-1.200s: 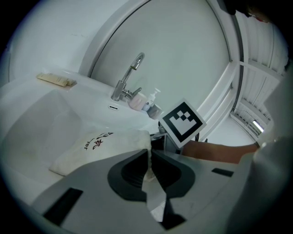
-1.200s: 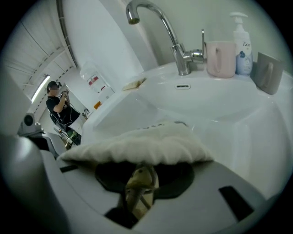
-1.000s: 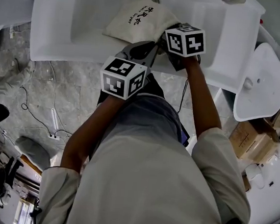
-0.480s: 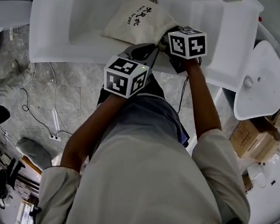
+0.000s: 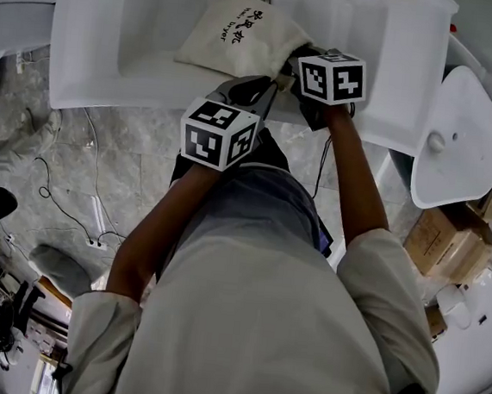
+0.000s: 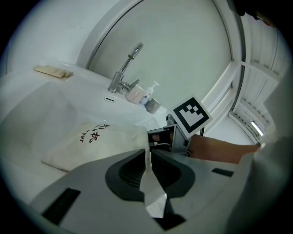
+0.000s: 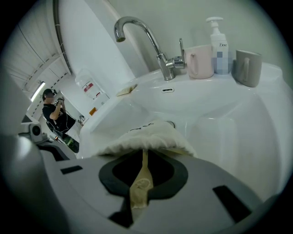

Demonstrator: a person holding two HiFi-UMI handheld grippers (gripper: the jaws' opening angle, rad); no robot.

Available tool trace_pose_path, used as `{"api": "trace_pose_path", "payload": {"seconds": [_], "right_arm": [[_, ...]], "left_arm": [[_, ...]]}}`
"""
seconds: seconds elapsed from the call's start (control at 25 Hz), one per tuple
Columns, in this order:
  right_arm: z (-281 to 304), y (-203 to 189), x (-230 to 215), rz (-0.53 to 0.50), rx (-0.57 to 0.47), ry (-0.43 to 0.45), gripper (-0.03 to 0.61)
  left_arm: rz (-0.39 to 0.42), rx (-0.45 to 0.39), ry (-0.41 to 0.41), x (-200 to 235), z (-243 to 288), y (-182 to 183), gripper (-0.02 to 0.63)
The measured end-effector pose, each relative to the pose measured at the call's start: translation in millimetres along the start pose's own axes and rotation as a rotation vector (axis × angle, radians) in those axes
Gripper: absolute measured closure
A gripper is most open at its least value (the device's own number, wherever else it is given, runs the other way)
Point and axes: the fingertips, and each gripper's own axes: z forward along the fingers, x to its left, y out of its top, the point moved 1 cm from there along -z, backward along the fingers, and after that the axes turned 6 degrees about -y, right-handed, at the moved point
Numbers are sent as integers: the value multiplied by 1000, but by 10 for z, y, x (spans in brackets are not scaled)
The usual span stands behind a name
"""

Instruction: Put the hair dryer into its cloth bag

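Note:
The cream cloth bag (image 5: 240, 31) with dark print lies bulging in the white sink basin (image 5: 140, 43). The hair dryer itself is hidden. My left gripper (image 5: 274, 84) is at the bag's near edge, shut on a white strip of the bag's cloth (image 6: 153, 192) that runs from the bag (image 6: 91, 141) between the jaws (image 6: 147, 157). My right gripper (image 5: 298, 60) is beside it at the bag's right corner, shut on a beige strip of the bag's edge (image 7: 139, 187). The gathered bag (image 7: 146, 137) sits just past the right gripper's (image 7: 144, 160) tips.
A chrome faucet (image 7: 151, 36) stands behind the basin, with a pink cup (image 7: 200, 59), a pump bottle (image 7: 219, 45) and a grey cup (image 7: 248, 66) on the rim. A white toilet lid (image 5: 459, 139) and cardboard boxes (image 5: 449, 242) stand right of the sink.
Both grippers have edged slightly along the sink's near rim, still gripping the bag's edge. The bag has shifted a little with them.

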Motion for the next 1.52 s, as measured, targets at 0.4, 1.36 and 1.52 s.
{"api": "trace_pose_path", "payload": {"seconds": [0.4,1.36,1.52], "right_arm": [[-203,-101,-98,69,-31,-21,538],[-709,-193,-73,148,-141,-11,545],[-830,-191,-49,148,-164,-7,545]], "left_arm": [[5,-19,7,-82,-35,-36,583],[4,-134,52,-155,-342,220,583],[-4,-155,51,-197,-379,269,583]]}}
